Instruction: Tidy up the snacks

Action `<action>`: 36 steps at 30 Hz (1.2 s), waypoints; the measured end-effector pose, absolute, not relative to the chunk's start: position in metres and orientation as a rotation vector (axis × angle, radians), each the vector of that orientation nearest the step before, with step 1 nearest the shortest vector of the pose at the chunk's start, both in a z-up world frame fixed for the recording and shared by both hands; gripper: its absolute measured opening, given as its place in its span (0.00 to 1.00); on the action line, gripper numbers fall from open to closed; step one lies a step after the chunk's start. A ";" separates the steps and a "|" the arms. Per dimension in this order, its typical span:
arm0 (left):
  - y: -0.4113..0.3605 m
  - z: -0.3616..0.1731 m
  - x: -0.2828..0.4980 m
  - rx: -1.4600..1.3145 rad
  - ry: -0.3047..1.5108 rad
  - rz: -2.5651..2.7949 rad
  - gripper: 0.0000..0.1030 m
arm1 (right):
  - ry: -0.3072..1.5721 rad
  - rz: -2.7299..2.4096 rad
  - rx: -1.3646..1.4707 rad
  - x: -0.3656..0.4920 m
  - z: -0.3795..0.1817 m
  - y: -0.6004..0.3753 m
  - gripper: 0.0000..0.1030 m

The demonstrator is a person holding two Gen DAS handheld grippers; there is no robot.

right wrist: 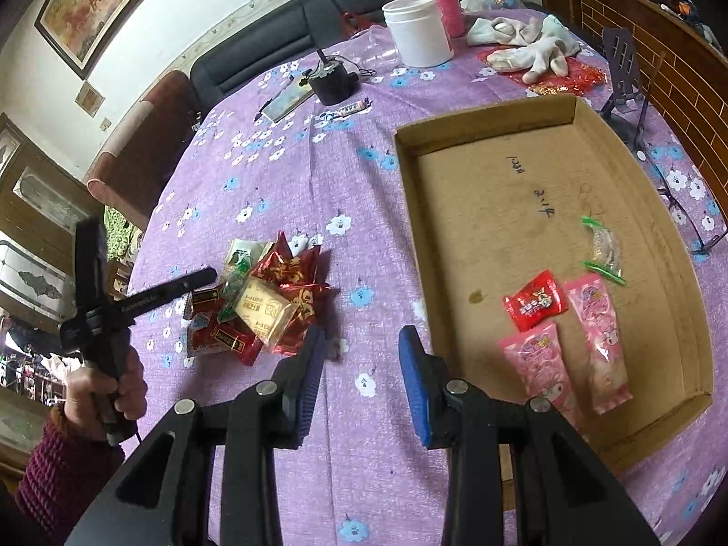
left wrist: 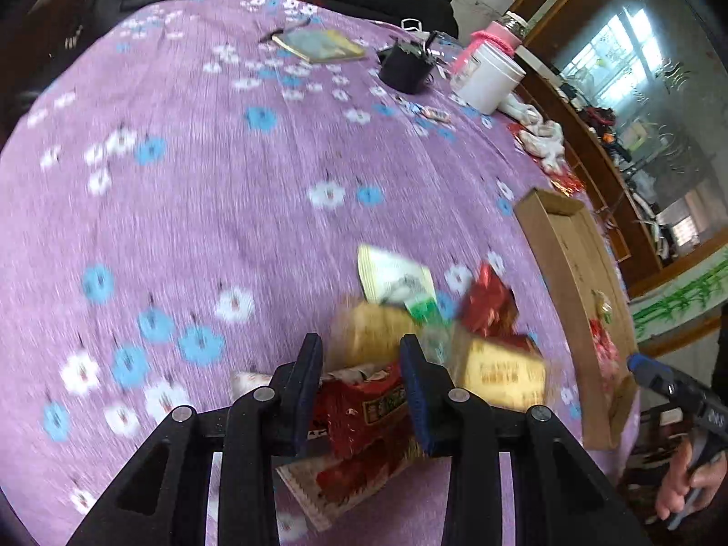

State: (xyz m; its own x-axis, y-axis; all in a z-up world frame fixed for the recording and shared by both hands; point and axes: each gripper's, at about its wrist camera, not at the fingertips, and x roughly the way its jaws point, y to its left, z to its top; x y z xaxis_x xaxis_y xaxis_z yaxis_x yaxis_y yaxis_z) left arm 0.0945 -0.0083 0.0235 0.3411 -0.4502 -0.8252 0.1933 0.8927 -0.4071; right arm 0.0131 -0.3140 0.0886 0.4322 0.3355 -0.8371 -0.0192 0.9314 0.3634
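**Four Snacks Boxed, a Heap Left on the Cloth**

One shallow brown cardboard tray [right wrist: 477,118] sits on the purple flowered tablecloth [right wrist: 318,182], its long side running away from the right gripper [right wrist: 362,341]. Four snacks lie in its near end. Two are long pink printed packets [right wrist: 541,364], side by side and nearly parallel, lengthwise along the tray's long side. One is a small red sweet wrapper [right wrist: 534,305] just above them, tilted. One is a clear packet with green edges [right wrist: 603,250] further back.

To the left of the tray, apart from it, one heap of loose snacks [right wrist: 268,305] rests on the cloth. It holds red foil, cream-yellow and green-and-white wrappers, at least five, too overlapped to count surely.

The right gripper hangs over bare cloth between heap and tray. Its blue-padded jaws are parted a modest way, with nothing between them and touching nothing.

The left gripper [left wrist: 361,350], held in the person's left hand [right wrist: 113,391], points down at the heap. Its jaws stand about as far apart as the right's. A flat red printed packet [left wrist: 364,409] shows in the gap, its long axis slanting from lower left to upper right. The picture is smeared, but the pads do not appear to press on it.

At the far edge stand one white plastic tub [right wrist: 418,32] and one black pot [right wrist: 334,84].
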 end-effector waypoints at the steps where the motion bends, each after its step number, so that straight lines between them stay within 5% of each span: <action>1: -0.010 0.022 0.086 -0.270 1.159 -0.451 0.35 | 1.107 0.228 0.322 0.014 0.089 -0.312 0.32; 7: -0.032 0.021 0.019 -0.270 1.215 -0.606 0.47 | 1.114 0.260 0.314 0.018 0.087 -0.298 0.32; 12: -0.032 0.031 -0.017 -0.188 1.180 -0.595 0.47 | 1.129 0.292 0.303 0.016 0.083 -0.287 0.32; 18: 0.002 0.036 0.005 -0.196 1.142 -0.468 0.47 | 1.149 0.331 0.284 0.011 0.077 -0.273 0.32; 26: -0.018 0.029 0.027 0.141 1.089 -0.371 0.47 | 1.149 0.333 0.275 0.003 0.079 -0.267 0.32; 32: 0.007 0.036 0.052 0.008 1.106 -0.385 0.49 | 1.157 0.319 0.277 -0.002 0.077 -0.264 0.32; 33: 0.012 0.039 0.055 -0.034 1.109 -0.396 0.50 | 1.157 0.319 0.278 -0.002 0.077 -0.264 0.32; 35: 0.019 0.041 0.065 -0.169 1.174 -0.397 0.74 | 1.154 0.317 0.274 -0.003 0.078 -0.262 0.32; 36: 0.025 0.040 0.068 -0.243 1.203 -0.383 0.74 | 1.153 0.313 0.275 -0.003 0.078 -0.262 0.32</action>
State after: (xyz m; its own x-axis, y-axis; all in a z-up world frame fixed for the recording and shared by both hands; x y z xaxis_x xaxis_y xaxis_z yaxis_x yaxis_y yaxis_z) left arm 0.0683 0.0249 0.0404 0.3067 -0.4125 -0.8578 0.1586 0.9107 -0.3813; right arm -0.0027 -0.2617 0.0780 0.3715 0.3800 -0.8471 -0.1009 0.9235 0.3700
